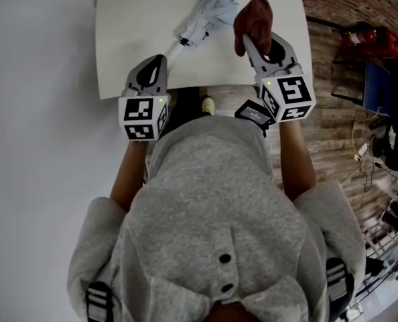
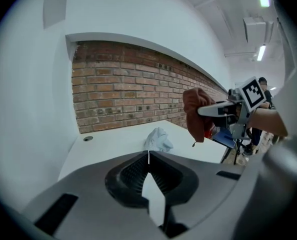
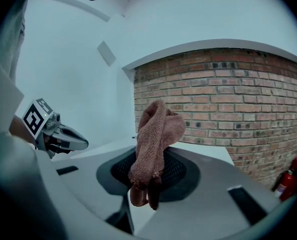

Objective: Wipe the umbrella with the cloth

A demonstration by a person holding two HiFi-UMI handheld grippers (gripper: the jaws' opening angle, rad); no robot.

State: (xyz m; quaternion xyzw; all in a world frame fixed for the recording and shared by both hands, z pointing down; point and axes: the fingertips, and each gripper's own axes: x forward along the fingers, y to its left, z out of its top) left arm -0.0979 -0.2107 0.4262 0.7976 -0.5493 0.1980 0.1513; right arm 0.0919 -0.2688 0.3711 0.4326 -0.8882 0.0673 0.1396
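Tight-closed left gripper (image 1: 163,60) nips thin white cord (image 1: 174,50) of folded pale-grey fabric umbrella (image 1: 209,15) lying on white table (image 1: 132,39), long axis slanting away rightward. Nearer right gripper (image 1: 248,42) pinches rust-brown terry cloth (image 1: 254,15), just right of umbrella.

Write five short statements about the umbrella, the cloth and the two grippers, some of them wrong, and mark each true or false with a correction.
1. The right gripper is closed on a brown cloth. True.
2. The umbrella stands open. False: it lies folded on the white table.
3. The left gripper has its jaws wide apart. False: they are shut on a thin white cord that runs toward the umbrella.
4. The cloth is pressed onto the umbrella. False: it hangs in the air beside the umbrella, apart from it.
5. A brick wall stands behind the table. True.
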